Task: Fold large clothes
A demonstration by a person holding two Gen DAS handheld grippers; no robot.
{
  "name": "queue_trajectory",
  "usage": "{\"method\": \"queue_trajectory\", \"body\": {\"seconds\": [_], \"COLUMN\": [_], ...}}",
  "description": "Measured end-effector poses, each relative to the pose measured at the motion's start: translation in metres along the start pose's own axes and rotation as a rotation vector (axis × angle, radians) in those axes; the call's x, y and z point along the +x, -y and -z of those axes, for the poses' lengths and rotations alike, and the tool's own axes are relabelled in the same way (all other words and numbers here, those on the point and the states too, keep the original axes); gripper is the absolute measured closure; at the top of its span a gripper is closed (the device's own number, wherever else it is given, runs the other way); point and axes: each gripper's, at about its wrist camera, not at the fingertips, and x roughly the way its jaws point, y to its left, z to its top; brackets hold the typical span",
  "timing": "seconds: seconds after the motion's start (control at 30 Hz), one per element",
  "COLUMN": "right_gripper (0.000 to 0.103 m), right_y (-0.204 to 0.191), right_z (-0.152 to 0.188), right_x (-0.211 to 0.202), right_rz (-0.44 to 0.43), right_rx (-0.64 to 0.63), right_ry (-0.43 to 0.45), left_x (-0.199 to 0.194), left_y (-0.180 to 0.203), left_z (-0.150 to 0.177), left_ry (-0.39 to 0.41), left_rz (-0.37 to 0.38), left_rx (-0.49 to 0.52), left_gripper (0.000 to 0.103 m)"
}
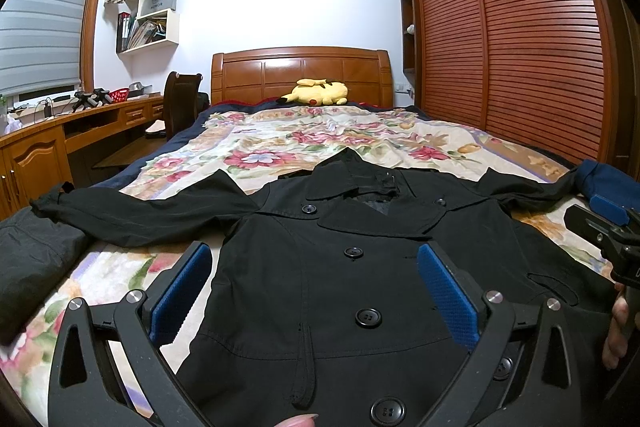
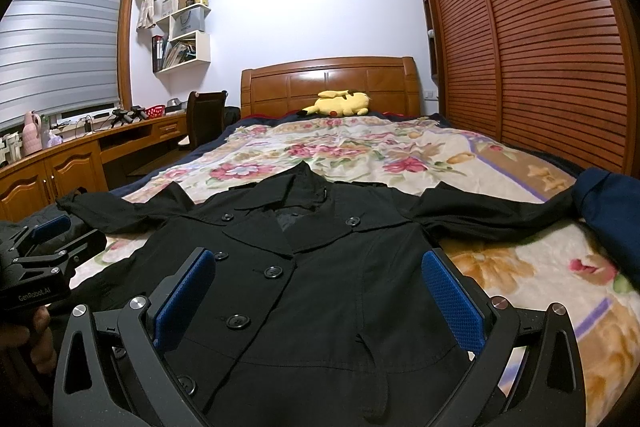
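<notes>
A bedroom with a floral-quilted wooden bed (image 1: pixel 280 143): a black double-breasted button coat (image 1: pixel 340 267) lies front-up, sleeves spread, across its near end. The left gripper (image 1: pixel 314 291) and right gripper (image 2: pixel 318 297) hover above it, blue-padded jaws apart, gripping nothing.

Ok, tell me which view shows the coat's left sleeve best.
Left wrist view: the left sleeve runs whole, cuff to shoulder. In the right wrist view that sleeve is smaller, and the left claw hides part of its near edge.
</notes>
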Motion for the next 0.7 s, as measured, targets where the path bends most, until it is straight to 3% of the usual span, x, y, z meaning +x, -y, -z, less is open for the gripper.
{"method": "queue_trajectory", "body": {"seconds": [0.7], "right_gripper": [0.0], "right_y": [0.0], "right_z": [0.0001], "right_x": [-0.0003], "right_rz": [-0.001], "right_rx": [-0.001], "right_ry": [-0.001], "left_x": [-0.0006], "left_y": [-0.0017], "left_z": [-0.0006], "left_ry": [-0.004], "left_rz": [0.001], "left_rx": [0.006], "left_gripper": [0.0]}}
